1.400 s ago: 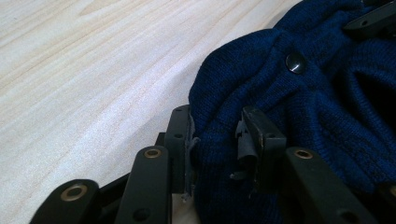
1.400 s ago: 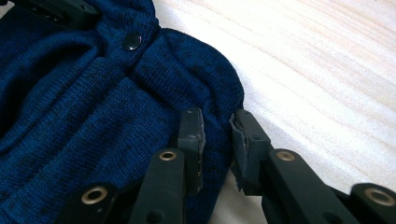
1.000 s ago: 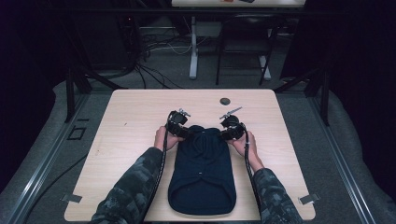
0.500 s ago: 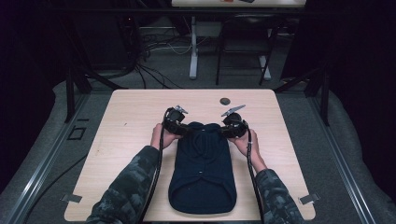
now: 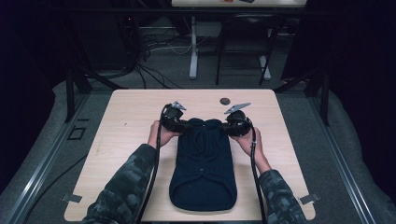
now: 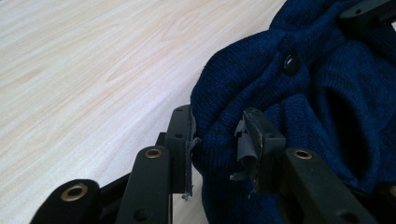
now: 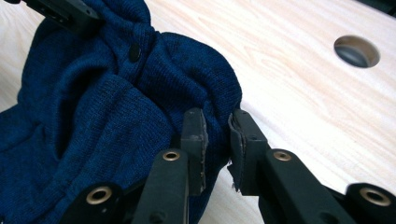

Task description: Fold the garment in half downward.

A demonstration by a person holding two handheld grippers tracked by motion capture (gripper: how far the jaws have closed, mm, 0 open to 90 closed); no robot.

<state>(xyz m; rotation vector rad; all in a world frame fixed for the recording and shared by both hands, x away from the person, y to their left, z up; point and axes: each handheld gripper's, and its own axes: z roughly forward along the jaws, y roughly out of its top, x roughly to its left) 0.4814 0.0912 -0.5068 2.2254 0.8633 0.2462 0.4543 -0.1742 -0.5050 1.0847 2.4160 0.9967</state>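
High view: a dark navy knit sweater [image 5: 203,168] is lying on the light wooden table [image 5: 126,116], its hem nearest the person and its collar end farthest. Camouflage sleeves [image 5: 123,186] are reaching in from the near edge. At the far end of the garment, the left gripper [image 5: 180,125] is pinching the left shoulder corner and the right gripper [image 5: 229,127] is pinching the right one. Left gripper view is showing the jaws partly closed with a bunched fold of knit [image 6: 219,135] between them, a dark button [image 6: 292,63] beyond. Right gripper view is showing its jaws clamping a thinner fold, with a round hole [image 7: 357,50] in the tabletop farther off.
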